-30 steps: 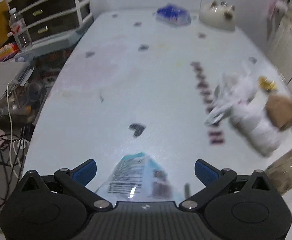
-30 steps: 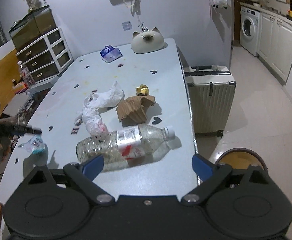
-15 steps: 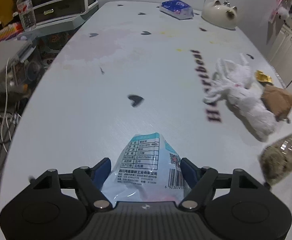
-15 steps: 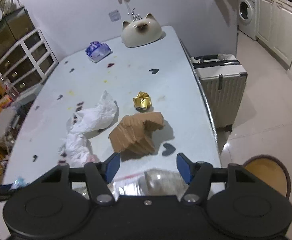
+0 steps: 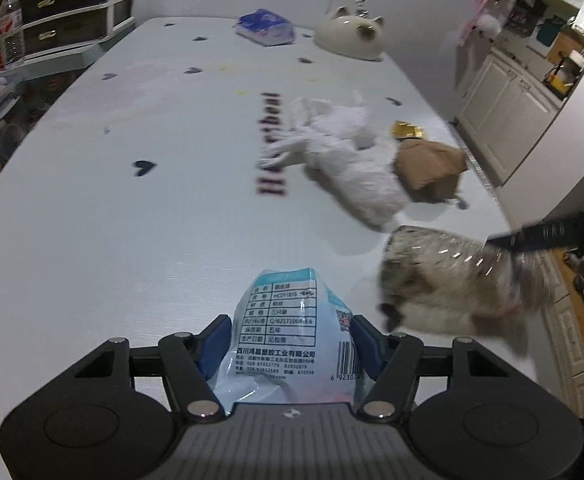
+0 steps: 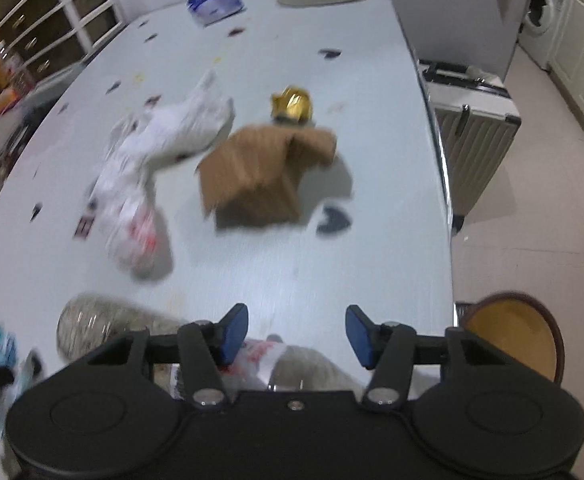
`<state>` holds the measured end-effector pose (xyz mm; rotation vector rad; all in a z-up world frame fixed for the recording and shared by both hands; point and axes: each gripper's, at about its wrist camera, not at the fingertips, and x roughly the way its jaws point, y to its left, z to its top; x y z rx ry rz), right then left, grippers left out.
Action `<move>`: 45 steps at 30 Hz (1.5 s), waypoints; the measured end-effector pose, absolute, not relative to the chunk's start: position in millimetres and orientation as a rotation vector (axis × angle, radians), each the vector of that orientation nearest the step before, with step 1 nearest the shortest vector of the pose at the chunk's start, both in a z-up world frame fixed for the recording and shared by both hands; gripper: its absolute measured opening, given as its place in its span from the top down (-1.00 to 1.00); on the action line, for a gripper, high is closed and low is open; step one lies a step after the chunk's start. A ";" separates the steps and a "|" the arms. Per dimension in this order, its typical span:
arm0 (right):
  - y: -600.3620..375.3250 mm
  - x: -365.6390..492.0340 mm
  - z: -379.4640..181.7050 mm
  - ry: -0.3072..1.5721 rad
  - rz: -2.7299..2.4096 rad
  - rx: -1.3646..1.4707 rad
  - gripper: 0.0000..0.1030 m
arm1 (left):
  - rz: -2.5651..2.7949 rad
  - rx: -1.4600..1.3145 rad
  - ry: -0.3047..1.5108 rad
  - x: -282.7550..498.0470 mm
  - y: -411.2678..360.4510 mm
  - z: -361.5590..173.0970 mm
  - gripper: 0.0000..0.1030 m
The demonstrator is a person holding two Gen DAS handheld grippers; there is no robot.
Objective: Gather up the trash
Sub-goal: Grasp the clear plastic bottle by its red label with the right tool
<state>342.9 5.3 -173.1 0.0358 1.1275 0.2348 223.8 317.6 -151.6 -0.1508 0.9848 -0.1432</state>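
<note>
On the white table (image 5: 132,220), my left gripper (image 5: 292,336) has a light blue plastic packet (image 5: 288,332) between its closing jaws, and both pads press its sides. The clear plastic bottle (image 5: 451,280) lies on its side at the right, with a dark finger (image 5: 547,236) of the other gripper across its top. In the right wrist view my right gripper (image 6: 295,334) hangs over that bottle (image 6: 104,316), jaws closing. The label shows low between them, but I see no pad pressing. A white plastic bag (image 6: 152,152), a brown paper bag (image 6: 260,176) and a gold wrapper (image 6: 292,104) lie beyond.
A cat-shaped ceramic piece (image 5: 347,36) and a blue tissue pack (image 5: 266,26) sit at the table's far end. A grey suitcase (image 6: 475,120) and a round brown stool (image 6: 511,336) stand off the right edge. A drawer unit (image 5: 64,4) stands at the left.
My left jaws have narrowed onto the packet and carried it right, toward the bottle. My right gripper has come down and forward over the bottle, its jaws narrowing.
</note>
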 end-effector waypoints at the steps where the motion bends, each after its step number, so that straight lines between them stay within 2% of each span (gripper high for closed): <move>1: 5.5 335.2 -172.7 1.135 0.250 0.040 -0.08 | -0.151 -0.152 0.980 222.8 311.4 -150.7 -0.26; 11: 9.6 254.2 -163.1 1.166 0.397 0.168 -0.09 | -0.190 -0.172 0.978 215.1 283.8 -150.3 -0.25; 16: 15.7 244.7 -154.4 1.105 0.392 0.295 -0.23 | -0.163 -0.204 0.966 201.6 287.7 -147.8 -0.25; 20: 28.6 249.5 -157.9 1.149 0.293 0.381 -0.49 | -0.132 -0.230 0.959 189.2 295.8 -145.8 -0.25; 27: 50.5 254.7 -169.9 1.237 0.239 0.551 -0.56 | -0.132 -0.261 0.981 174.4 300.9 -153.7 -0.24; 45: 71.8 248.9 -167.9 1.196 0.227 0.320 -0.54 | -0.200 -0.254 1.006 157.8 274.8 -157.8 -0.24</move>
